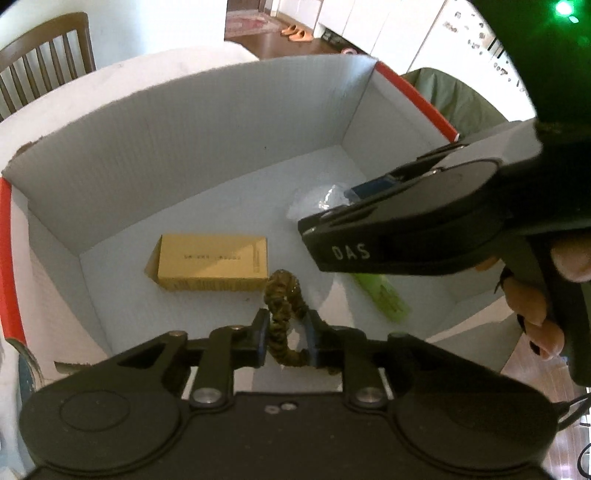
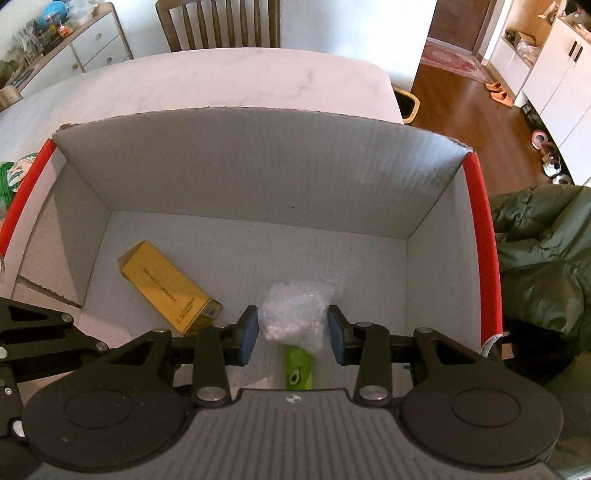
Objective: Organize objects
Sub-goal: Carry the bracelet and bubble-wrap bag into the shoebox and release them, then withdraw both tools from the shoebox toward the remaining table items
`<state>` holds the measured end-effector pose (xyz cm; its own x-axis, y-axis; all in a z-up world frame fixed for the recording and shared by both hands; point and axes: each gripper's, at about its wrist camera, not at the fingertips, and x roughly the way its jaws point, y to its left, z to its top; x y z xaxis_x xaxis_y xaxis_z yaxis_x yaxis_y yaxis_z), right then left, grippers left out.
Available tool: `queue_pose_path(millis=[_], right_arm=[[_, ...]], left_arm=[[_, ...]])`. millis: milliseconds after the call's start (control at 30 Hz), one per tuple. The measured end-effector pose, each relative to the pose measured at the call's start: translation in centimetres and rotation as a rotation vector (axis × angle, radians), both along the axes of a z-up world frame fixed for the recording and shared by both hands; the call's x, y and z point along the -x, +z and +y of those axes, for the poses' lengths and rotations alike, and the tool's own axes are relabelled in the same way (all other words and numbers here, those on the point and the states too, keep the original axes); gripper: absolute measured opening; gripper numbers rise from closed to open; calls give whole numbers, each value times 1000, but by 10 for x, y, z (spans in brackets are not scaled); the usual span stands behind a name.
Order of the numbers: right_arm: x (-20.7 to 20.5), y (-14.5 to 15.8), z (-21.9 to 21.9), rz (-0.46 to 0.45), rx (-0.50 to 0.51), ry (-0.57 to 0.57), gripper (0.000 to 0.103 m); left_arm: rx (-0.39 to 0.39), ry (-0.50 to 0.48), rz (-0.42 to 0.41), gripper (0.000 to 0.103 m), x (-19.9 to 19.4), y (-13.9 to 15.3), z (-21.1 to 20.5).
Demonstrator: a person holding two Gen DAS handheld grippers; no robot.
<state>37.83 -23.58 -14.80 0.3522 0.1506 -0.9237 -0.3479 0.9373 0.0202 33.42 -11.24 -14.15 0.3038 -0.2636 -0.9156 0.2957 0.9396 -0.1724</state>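
A white cardboard box (image 2: 258,166) with red-taped edges stands open on the table. On its floor lie a yellow carton (image 2: 166,288) at the left and a green tube (image 2: 297,369) with an avocado picture near the front. My right gripper (image 2: 293,332) is shut on a crumpled clear plastic bag (image 2: 295,314), held above the tube. In the left wrist view my left gripper (image 1: 286,339) is shut on a dark olive braided cord loop (image 1: 282,302), over the box's near side and just in front of the yellow carton (image 1: 212,267). The right gripper (image 1: 332,210) reaches in from the right.
The box sits on a pale marble table (image 2: 221,81), with a wooden chair (image 2: 221,22) behind it. A green padded jacket (image 2: 546,251) lies to the right of the box. A sideboard (image 2: 92,44) stands at the far left. Much of the box floor (image 1: 221,206) is bare.
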Motion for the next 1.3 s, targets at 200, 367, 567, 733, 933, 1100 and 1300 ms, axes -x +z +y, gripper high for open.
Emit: queue_pose_path(millis=[200,367,567,733,933,1100,1300], right_arm=[[1,9,-9,-22,-37,-5,54],[10,24,-17,-53,-76,-18,57],[22,45,-25,-87,-136,-28,58],[34,65,-26,-115,-175,-32,58],[53,88,-32,-163,-219,-29,59],[75,104,-32,-197,-246,-26,59],[105,122,-26,-262,-260,-33,63]], left_arm=[[1,4,-18,57,-3,5,3],[6,2,-68,65,6,15,3],[13,-1,-132,68,23,28,4],[26,10,-185,70,36,44,5],[45,29,-236,70,55,56,10],[82,63,-284,71,73,74,23],[96,74,-347,71,90,96,41]])
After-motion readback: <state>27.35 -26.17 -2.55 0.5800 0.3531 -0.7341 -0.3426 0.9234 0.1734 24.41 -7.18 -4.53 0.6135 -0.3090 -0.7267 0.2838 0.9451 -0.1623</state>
